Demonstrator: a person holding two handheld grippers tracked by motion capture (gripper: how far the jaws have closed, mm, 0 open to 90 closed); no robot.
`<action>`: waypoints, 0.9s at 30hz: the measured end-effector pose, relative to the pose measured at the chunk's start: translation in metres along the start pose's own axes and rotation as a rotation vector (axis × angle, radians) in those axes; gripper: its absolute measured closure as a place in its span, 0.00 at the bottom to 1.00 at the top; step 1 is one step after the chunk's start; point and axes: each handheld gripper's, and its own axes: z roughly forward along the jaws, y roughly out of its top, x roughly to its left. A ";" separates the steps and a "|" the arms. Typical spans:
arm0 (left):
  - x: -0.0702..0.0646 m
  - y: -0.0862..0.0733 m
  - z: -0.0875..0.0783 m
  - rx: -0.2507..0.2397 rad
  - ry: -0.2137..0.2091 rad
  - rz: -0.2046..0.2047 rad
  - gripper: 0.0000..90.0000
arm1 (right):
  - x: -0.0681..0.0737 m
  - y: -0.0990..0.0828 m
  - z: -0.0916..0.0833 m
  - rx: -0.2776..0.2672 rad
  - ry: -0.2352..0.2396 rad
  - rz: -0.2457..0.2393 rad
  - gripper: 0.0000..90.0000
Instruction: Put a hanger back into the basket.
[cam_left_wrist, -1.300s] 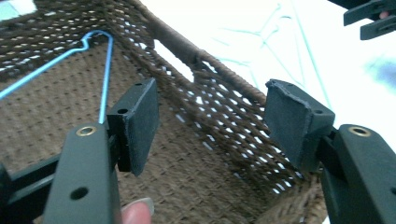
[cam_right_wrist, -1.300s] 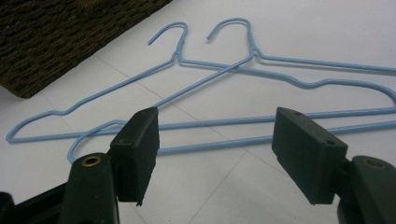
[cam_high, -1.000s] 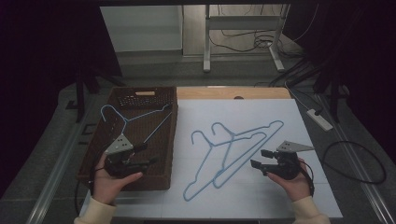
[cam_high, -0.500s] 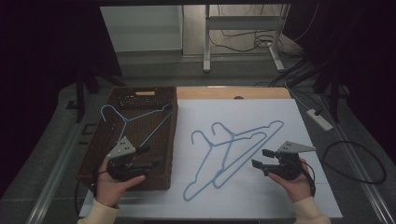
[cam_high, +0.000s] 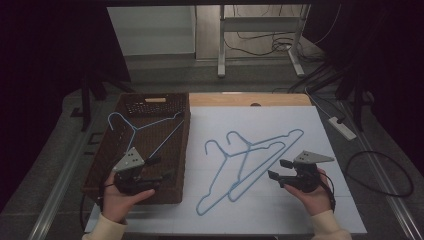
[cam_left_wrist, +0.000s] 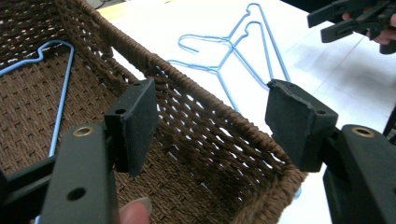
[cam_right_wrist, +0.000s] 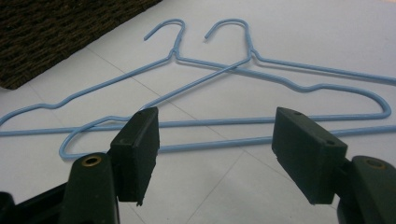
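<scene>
High view: a wide white sheet-covered table (cam_high: 280, 125) is seen spread across the middle, and at its left a rectangular dark-brown woven wicker basket (cam_high: 182, 145) is set with its long side running away from the person. One light-blue wire coat hanger in the basket (cam_high: 142, 126) is laid on the basket's floor, hook toward the far left corner. Two overlapping light-blue wire coat hangers (cam_high: 245, 167) are stretched flat on the white sheet just right of the basket, hooks pointed to the far left, their long bars crossed.

Down at the near edge, the left gripper (cam_high: 159, 168) is held over the near end of the basket, and its jaws are kept apart with nothing between them. In the left gripper view the basket's woven rim (cam_left_wrist: 205, 100) is caught between the two spread pads (cam_left_wrist: 135, 123), untouched, while the hanger inside is glimpsed at the left (cam_left_wrist: 60, 107) and the pair on the sheet beyond (cam_left_wrist: 233, 51).

The right gripper (cam_high: 276, 170) is held just right of the two hangers, jaws aimed at them and parted wide. In the right gripper view the pair (cam_right_wrist: 224, 93) is seen lying just ahead of the open pads (cam_right_wrist: 137, 149); no wire is gripped, and bare white sheet (cam_right_wrist: 224, 186) is shown between them.
</scene>
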 end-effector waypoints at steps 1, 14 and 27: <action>0.000 0.000 0.000 0.000 0.000 0.000 0.38 | 0.001 0.000 0.000 0.003 -0.002 0.001 0.37; -0.003 0.002 0.000 -0.001 -0.024 0.015 0.38 | 0.022 0.009 0.013 0.076 0.027 -0.046 0.41; -0.002 -0.001 0.004 0.013 -0.024 0.011 0.38 | 0.044 0.024 0.044 0.274 0.135 -0.130 0.81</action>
